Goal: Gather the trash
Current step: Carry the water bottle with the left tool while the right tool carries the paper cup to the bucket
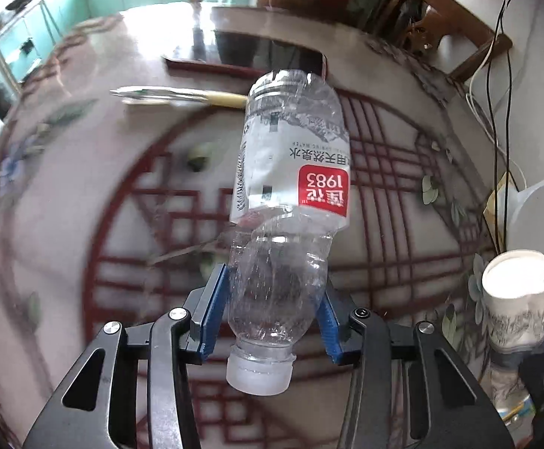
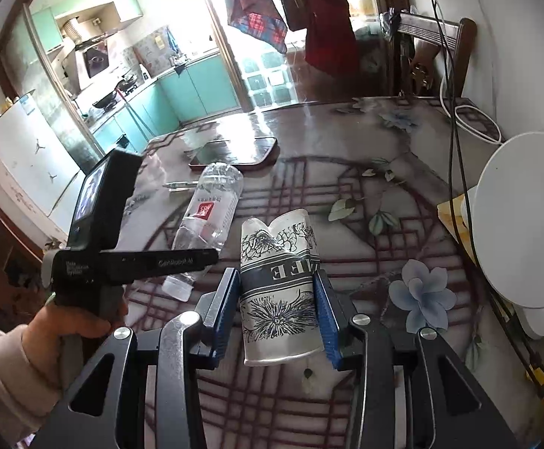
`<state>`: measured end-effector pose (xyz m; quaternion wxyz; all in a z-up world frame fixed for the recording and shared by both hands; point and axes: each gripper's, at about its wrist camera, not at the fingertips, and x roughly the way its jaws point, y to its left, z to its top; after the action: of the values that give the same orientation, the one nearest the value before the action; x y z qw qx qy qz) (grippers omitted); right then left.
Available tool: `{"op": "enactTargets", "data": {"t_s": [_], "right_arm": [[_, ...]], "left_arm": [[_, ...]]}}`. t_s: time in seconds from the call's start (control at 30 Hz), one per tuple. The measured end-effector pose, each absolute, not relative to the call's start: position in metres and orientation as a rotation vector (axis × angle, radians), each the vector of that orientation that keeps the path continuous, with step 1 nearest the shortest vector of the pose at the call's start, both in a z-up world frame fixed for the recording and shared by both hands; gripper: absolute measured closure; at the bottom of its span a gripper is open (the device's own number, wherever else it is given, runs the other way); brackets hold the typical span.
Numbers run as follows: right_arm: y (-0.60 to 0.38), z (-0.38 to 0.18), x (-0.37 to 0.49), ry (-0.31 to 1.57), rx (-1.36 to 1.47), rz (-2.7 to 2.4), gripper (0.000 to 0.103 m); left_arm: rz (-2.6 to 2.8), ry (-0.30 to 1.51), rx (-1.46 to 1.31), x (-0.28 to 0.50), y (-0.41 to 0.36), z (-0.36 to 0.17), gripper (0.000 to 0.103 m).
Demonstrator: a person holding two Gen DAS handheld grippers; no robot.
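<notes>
On the shiny flower-patterned table (image 1: 66, 194), the left gripper (image 1: 272, 310) is pinching the crushed clear plastic water bottle (image 1: 290, 172), its long body pointing to twelve o'clock, cap nearest, while the right gripper (image 2: 277, 307) is squeezing a squashed printed paper cup (image 2: 279, 288).

Daylight is admitted through the doorway (image 2: 268, 56) beyond the table (image 2: 346, 138), where strong glare is thrown. The tabletop (image 1: 66, 194) is motion-blurred in the left view; edges are bent and darkened.
</notes>
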<state>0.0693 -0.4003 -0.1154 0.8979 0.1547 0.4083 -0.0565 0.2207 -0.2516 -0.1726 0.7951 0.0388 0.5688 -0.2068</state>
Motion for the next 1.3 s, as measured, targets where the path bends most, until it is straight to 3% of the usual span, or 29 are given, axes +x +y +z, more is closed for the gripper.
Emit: {"op": "enactTargets", "data": {"t_s": [0.47,1.3], "right_arm": [[-0.287,-0.056,0.056,0.827,0.155,-0.067,0.065],[-0.107,-0.037,0.045,0.829,-0.012,0.127,0.065]], "left_arm": [[-0.377,1.014,0.032,0.128,-0.103,-0.079,0.06],[-0.226,1.034,-0.087,0.064,0.054,-0.087,0.06]]}}
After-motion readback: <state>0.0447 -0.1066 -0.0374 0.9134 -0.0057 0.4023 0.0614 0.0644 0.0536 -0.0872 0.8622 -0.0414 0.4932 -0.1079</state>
